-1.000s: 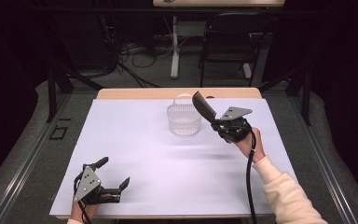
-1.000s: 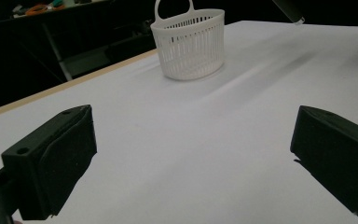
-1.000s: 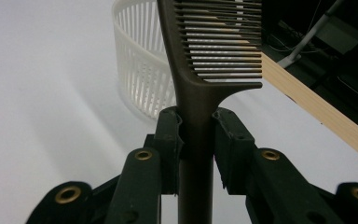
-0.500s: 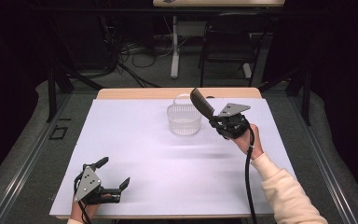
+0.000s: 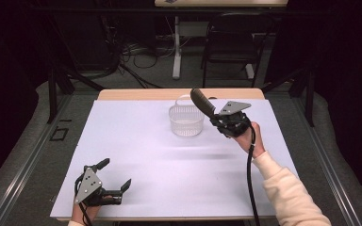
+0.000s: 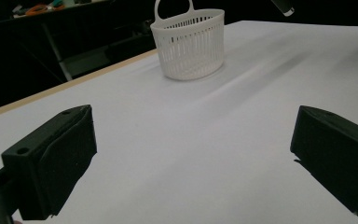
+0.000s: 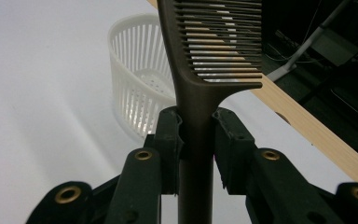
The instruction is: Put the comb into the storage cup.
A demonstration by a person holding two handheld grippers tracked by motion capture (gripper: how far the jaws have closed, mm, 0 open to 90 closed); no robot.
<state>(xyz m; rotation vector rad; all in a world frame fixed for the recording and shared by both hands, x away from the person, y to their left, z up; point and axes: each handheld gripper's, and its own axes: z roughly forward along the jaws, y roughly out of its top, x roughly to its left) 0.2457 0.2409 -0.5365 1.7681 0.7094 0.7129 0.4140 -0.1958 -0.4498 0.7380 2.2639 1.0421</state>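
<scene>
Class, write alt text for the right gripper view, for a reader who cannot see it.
The right gripper clamps the handle of a dark brown plastic comb, teeth pointing right. Behind it a white slotted plastic basket stands on the white table.

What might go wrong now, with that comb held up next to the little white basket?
The right claw pinches the brown comb only by its narrow handle, so the long toothed end could swing or slip out. The white basket looks light and stands loose on the table; a bump from the comb might tip it or push it away. The left claw rests open, far off near the front edge, so nothing steadies the basket.
</scene>
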